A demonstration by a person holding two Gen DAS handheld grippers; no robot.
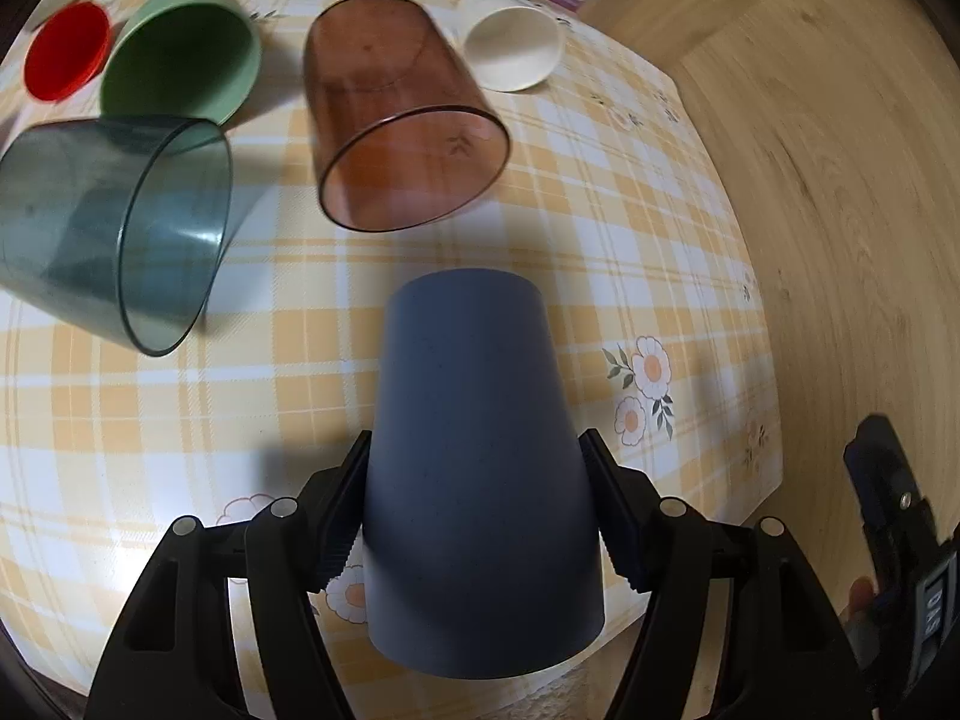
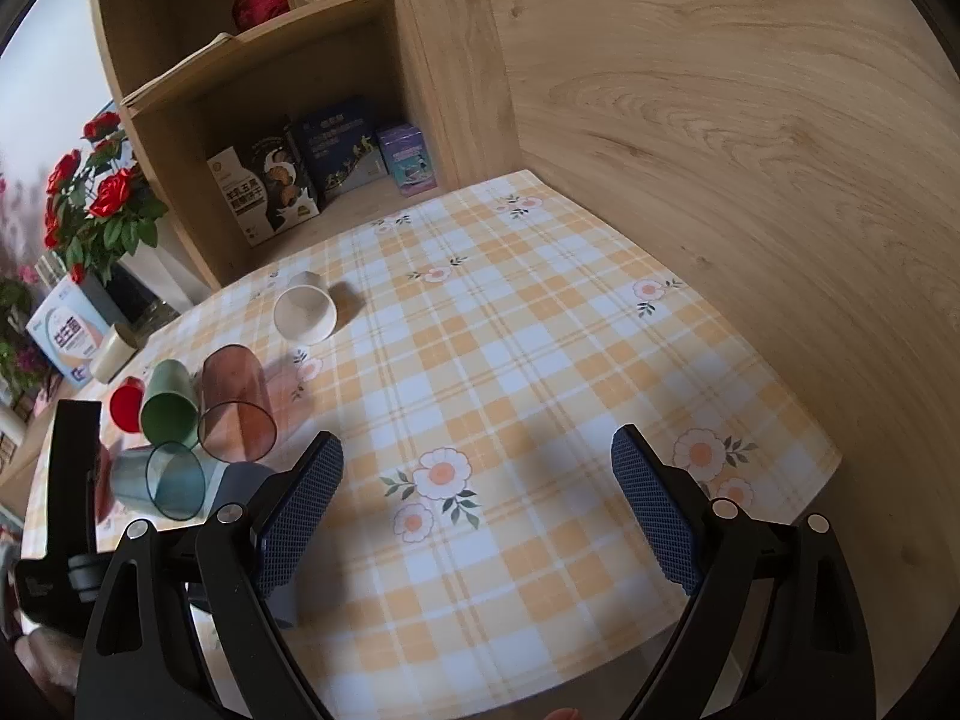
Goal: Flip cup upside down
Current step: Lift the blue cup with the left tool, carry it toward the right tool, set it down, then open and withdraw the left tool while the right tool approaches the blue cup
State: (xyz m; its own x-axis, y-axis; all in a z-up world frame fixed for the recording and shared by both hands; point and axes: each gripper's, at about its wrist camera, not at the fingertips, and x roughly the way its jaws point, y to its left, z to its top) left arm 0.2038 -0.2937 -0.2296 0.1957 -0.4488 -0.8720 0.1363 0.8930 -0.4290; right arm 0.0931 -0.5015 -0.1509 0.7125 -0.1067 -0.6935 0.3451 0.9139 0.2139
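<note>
1. L gripper pinches the grey-blue cup by its sides, w/ a pad on each flank. Wide rim is nearest the cam, narrow closed base points away. Cup is held over the near part of the checked tablecloth; can't tell if it touches. Side grip prob lets the wrist roll it mouth-down.
2. R gripper has fingers spread wide, nothing between; it hangs over bare cloth to the right, prob just kept out of the way.
3. Further out, 5 more cups lie on their sides: teal clear cup, brown clear cup, green cup, red cup, white cup. Seemingly waiting to be flipped.
4. Count: 6 cups, 2 grippers.
5. Farthest: shelf unit w/ boxes, plus red flowers.
</note>
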